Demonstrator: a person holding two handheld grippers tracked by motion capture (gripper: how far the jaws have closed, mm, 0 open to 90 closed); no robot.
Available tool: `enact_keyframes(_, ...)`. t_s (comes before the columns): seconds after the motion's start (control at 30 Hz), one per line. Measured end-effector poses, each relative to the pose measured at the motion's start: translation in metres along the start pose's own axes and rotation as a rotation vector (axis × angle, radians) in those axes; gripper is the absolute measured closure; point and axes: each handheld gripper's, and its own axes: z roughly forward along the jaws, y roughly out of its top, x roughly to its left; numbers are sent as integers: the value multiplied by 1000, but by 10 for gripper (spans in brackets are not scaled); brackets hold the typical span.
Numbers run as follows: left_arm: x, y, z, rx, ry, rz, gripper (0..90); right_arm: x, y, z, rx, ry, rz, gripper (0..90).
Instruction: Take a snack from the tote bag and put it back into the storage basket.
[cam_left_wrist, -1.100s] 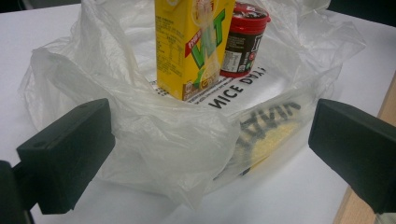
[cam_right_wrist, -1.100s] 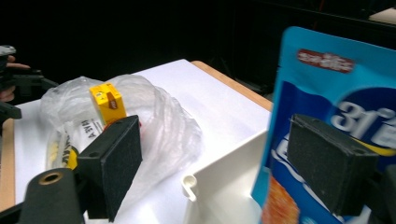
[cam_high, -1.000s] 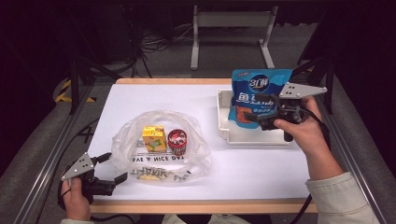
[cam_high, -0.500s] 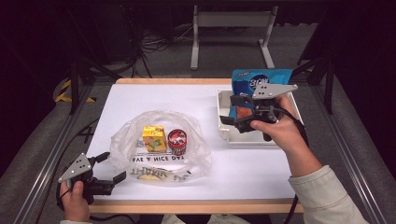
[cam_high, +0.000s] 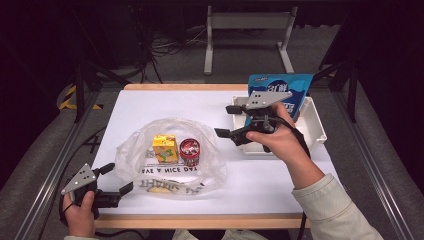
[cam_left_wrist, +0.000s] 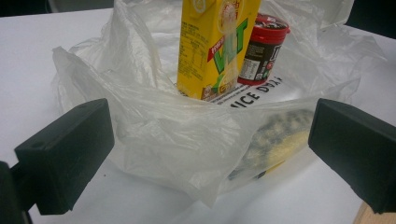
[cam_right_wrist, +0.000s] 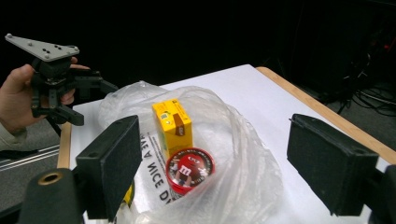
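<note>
Yellow item (cam_left_wrist: 275, 142) blurred behind plastic bag (cam_left_wrist: 154, 140)

One clear plastic bag (cam_high: 170, 155), one yellow juice carton (cam_high: 165, 148), one red-lidded tub (cam_high: 189, 151), one blue snack pouch (cam_high: 280, 92), one white tray (cam_high: 315, 125), two hand-held grippers.

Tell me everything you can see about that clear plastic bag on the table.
The thin, crinkly, see-through plastic bag lies flat on the white table with its mouth spread wide open. Black print on it shows mirrored from above. Inside stand a yellow drink carton and, beside it, a small red-lidded round tub, both upright; a yellowish dark-speckled item lies under the film at the near edge. The left gripper waits at that edge with open jaws, not touching.
</note>
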Motion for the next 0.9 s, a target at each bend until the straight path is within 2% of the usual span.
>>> enact_keyframes(0.17,1,-1,0,1,0,-7,8,6,1,14,3,8,-4,184)
enact_keyframes(0.47,2,-1,0,10,0,4,7,17,-1,43,29,33,-4,182)
enact_keyframes(0.63,1,0,-1,11,-1,2,7,19,-2,55,36,40,-11,185)
enact_keyframes(0.9,1,0,-1,7,-3,6,7,20,-7,86,37,66,-22,184)
